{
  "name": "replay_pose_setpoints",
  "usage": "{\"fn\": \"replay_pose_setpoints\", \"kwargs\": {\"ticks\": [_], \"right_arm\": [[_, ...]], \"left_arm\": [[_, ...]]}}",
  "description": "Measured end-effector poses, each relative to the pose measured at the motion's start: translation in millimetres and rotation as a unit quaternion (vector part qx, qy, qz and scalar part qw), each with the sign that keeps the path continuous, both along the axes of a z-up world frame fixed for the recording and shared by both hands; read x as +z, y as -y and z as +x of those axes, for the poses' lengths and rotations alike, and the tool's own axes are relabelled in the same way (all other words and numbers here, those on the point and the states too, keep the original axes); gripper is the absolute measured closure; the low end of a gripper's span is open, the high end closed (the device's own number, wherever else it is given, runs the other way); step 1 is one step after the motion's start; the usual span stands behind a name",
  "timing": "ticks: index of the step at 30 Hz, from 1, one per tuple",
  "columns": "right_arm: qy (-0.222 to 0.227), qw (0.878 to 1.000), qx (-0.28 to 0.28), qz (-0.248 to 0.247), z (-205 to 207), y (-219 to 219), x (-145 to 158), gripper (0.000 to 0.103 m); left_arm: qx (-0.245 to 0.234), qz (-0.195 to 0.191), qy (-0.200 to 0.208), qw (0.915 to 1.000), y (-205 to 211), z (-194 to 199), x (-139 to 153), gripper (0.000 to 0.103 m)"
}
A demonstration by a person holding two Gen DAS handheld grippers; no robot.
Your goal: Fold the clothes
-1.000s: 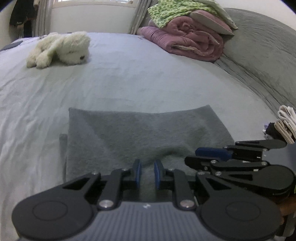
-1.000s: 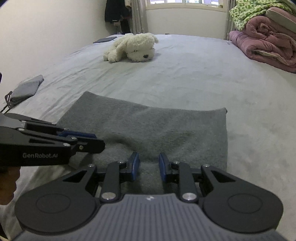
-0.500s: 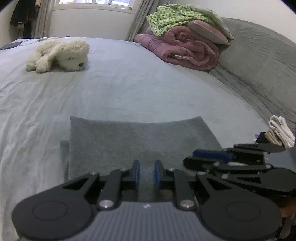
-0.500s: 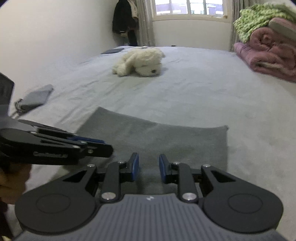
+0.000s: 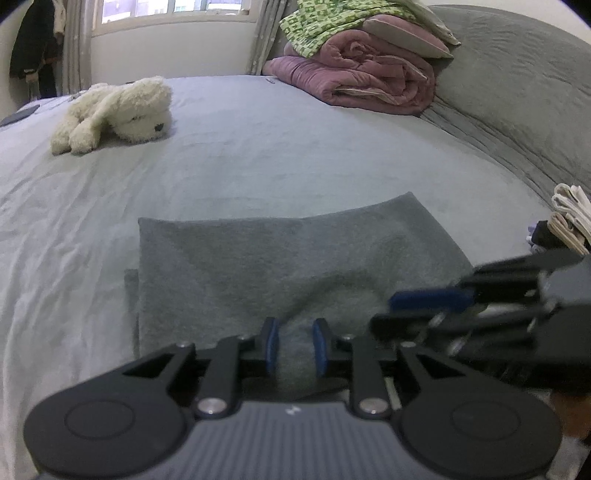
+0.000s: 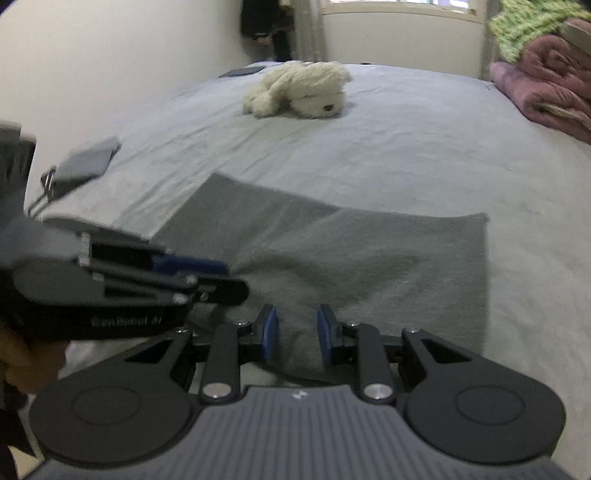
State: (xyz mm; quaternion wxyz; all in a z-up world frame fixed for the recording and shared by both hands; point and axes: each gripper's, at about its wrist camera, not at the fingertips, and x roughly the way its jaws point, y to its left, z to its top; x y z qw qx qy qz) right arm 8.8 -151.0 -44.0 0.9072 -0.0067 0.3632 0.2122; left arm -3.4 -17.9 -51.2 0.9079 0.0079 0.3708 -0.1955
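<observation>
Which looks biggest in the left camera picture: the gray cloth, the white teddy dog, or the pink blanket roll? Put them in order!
As they look in the left wrist view:
1. gray cloth, largest, but it lies nearest the camera
2. pink blanket roll
3. white teddy dog, smallest

The blanket and dog sit farther back, so their real sizes stay unsure.

On my bed: one folded grey fleece garment (image 5: 280,266), one white plush toy dog (image 5: 118,112), one rolled mauve quilt (image 5: 369,79), one green patterned blanket (image 5: 332,18), one small grey pouch (image 6: 83,162), two black grippers, mine.
</observation>
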Motion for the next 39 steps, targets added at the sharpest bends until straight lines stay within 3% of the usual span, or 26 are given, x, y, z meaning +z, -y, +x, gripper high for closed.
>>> {"fn": "replay_pose_setpoints", "kwargs": {"ticks": [6,10,14,21,25,31,35,39], "right_arm": [[-0.037,0.997,-0.060,0.010,7,43,-5,0.080],[-0.033,0.997,-0.071,0.006,1,54,-2,0.079],[-0.041,0.996,-0.079,-0.002,-4,61,-9,0.079],[-0.048,0.995,-0.084,0.005,-4,67,-6,0.080],[-0.022,0.996,-0.088,0.025,-3,69,4,0.072],[-0.006,0.992,-0.117,0.053,19,70,5,0.071],[0.008,0.991,-0.124,0.051,33,66,6,0.062],[0.000,0.990,-0.132,0.048,39,67,-1,0.062]], "left_arm": [[0.012,0.002,0.004,0.9999,-7,1,2,0.078],[0.049,0.026,0.018,0.9983,-17,4,4,0.078],[0.066,0.026,0.014,0.9974,-27,9,1,0.078],[0.071,0.029,0.014,0.9970,-33,13,1,0.078],[0.079,0.003,0.015,0.9967,-42,19,9,0.075],[0.091,-0.031,0.020,0.9951,-38,36,19,0.070],[0.110,-0.013,0.017,0.9936,-32,52,13,0.067],[0.117,-0.013,0.004,0.9931,-35,62,5,0.067]]}}
